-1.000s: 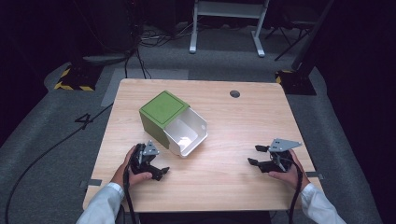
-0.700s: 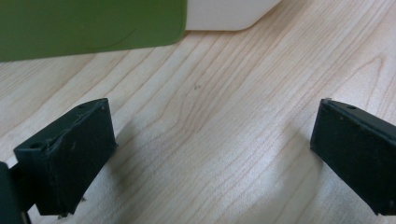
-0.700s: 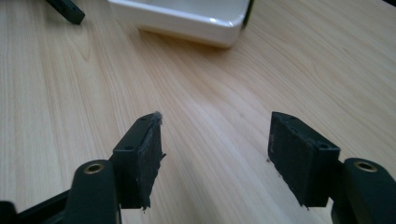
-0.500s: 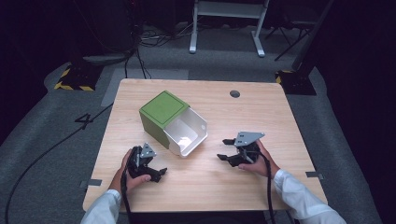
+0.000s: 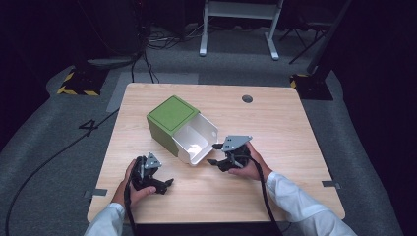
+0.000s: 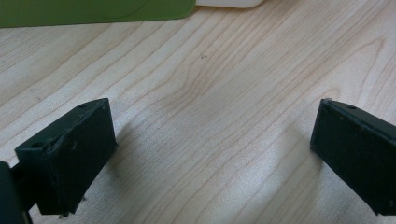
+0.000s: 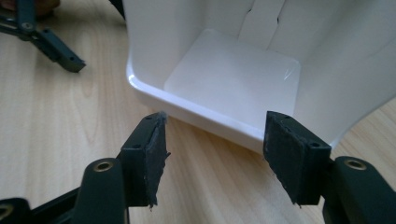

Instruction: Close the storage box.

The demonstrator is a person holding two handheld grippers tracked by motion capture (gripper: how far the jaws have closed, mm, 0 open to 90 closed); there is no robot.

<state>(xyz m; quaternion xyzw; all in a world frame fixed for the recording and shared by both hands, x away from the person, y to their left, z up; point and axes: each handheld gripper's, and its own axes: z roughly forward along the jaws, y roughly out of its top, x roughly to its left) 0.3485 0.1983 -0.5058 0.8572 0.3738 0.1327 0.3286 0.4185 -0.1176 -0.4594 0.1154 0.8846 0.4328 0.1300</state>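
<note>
A green box (image 5: pixel 169 119) lies on the wooden table (image 5: pixel 275 123) with its white inner drawer (image 5: pixel 195 139) pulled partly out toward the person. My right gripper (image 5: pixel 214 154) is open just off the drawer's front end; in the right gripper view its jaws straddle the drawer's white rim (image 7: pixel 210 119) without touching it, and the drawer holds nothing. My left gripper (image 5: pixel 167 184) rests open low over bare wood near the table's front left. In the left gripper view the green box's edge (image 6: pixel 93 11) runs along the top.
A round cable hole (image 5: pixel 247 99) sits near the table's far edge. Black cables (image 5: pixel 265 196) trail from both grippers off the front edge. Beyond the table stand a white frame (image 5: pixel 238 24) and yellow-black floor markers (image 5: pixel 76 88).
My right gripper has travelled left from the table's right side to the drawer's open end. The left gripper has barely moved.
</note>
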